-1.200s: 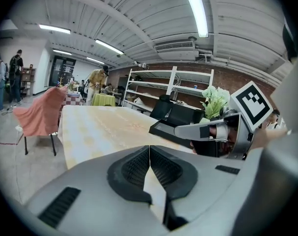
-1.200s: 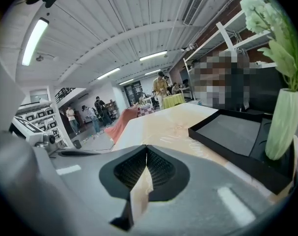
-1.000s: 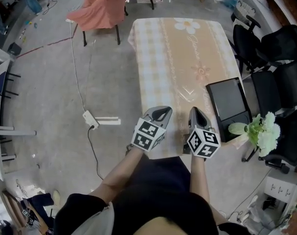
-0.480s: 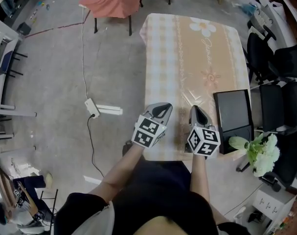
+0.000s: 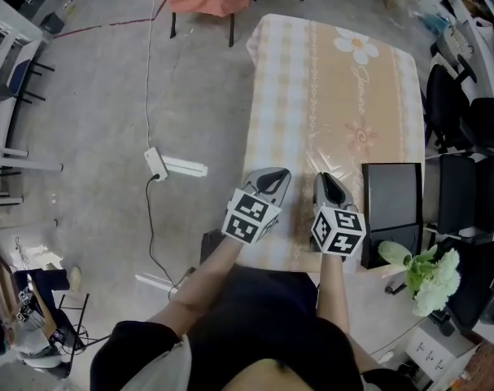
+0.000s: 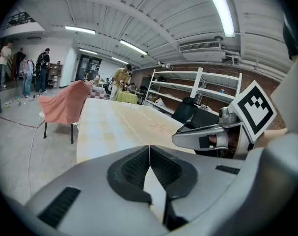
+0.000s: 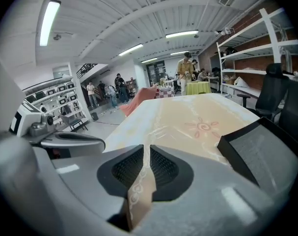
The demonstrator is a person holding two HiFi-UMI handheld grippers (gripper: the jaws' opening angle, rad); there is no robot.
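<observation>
**Q:** What is the status of the left gripper?
**A:** The left gripper [image 5: 276, 174] is held over the near end of the bench [image 5: 336, 96] and points along its length. Its fingers [image 6: 134, 168] are pressed together at the tips, with nothing between them.

**Q:** And the right gripper?
**A:** The right gripper [image 5: 325, 179] sits level beside the left one, near it but apart. Its fingers [image 7: 163, 168] stand a thin slit apart. Only the bench cloth shows through the gap, so it carries nothing.

**Q:** Where is the nearest object?
**A:** The black tray [image 5: 391, 198] lies flat at the bench's right edge, just beside the right gripper. Lying on that side probably puts it within that gripper's reach. A vase of white flowers [image 5: 393, 253] stands at the near right corner, just beside the tray.

**Q:** Why the parallel hold?
**A:** It is likely a neutral posture. Both grippers appear to hover above the cloth and touch nothing.
</observation>
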